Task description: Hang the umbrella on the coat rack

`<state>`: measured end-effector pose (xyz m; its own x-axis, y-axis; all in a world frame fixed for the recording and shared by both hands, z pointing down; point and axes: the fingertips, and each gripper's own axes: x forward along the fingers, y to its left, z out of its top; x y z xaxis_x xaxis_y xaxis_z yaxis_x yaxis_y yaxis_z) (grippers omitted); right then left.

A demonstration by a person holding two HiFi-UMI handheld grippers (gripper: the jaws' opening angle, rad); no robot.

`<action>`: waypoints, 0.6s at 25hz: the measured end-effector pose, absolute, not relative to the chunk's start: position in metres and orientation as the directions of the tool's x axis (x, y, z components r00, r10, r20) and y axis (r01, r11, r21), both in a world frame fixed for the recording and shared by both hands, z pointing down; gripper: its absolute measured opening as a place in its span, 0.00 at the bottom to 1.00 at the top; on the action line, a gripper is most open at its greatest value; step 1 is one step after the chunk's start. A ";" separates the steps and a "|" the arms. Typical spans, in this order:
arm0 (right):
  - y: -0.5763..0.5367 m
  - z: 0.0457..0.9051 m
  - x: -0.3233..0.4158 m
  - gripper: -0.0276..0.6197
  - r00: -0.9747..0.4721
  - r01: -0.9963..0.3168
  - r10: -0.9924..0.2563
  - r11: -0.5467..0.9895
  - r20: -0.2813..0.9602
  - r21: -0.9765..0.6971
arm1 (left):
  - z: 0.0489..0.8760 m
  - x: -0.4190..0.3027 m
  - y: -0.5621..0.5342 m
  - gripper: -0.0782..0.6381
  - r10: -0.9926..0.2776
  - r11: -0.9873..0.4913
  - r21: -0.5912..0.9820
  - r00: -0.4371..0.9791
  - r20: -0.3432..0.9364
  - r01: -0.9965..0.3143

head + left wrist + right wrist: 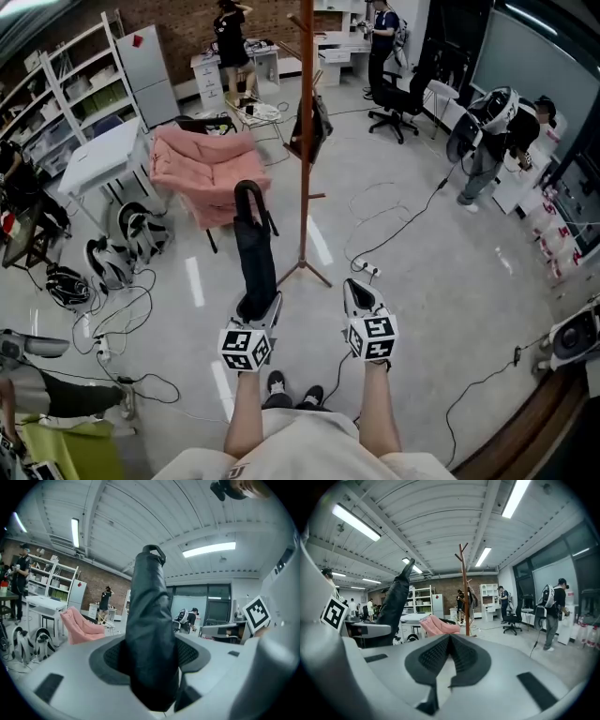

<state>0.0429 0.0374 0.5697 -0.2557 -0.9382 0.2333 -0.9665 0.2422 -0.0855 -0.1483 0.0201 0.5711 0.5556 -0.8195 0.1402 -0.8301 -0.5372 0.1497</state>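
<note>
1 umbrella [253, 246] sits clamped in the left gripper [258, 307], coat rack [306, 141] ahead.

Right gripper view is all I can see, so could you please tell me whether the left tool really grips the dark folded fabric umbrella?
Observer: Yes. The left gripper view shows the left tool closed on the dark folded fabric umbrella, with both pads against the cloth.
Operator: Thank you. Which end points up?
Observer: The curved black handle does. The tool holds the lower part.
Operator: And is the tall brown wooden coat rack free?
Observer: Not quite. The head view shows a dark bag or garment hanging on it.
</note>
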 end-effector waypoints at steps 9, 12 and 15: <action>0.040 0.559 0.057 0.05 -0.252 -0.964 -0.954 0.233 0.164 -0.125 | 0.561 -0.150 0.017 0.49 -0.828 -0.532 0.147 0.548 0.119 -0.834; 0.036 0.557 0.070 0.05 -0.214 -0.969 -0.968 0.192 0.134 -0.157 | 0.560 -0.149 0.013 0.49 -0.827 -0.535 0.146 0.551 0.114 -0.832; 0.029 0.559 0.073 0.05 -0.200 -0.971 -0.970 0.177 0.135 -0.163 | 0.559 -0.150 0.002 0.49 -0.834 -0.528 0.132 0.541 0.105 -0.839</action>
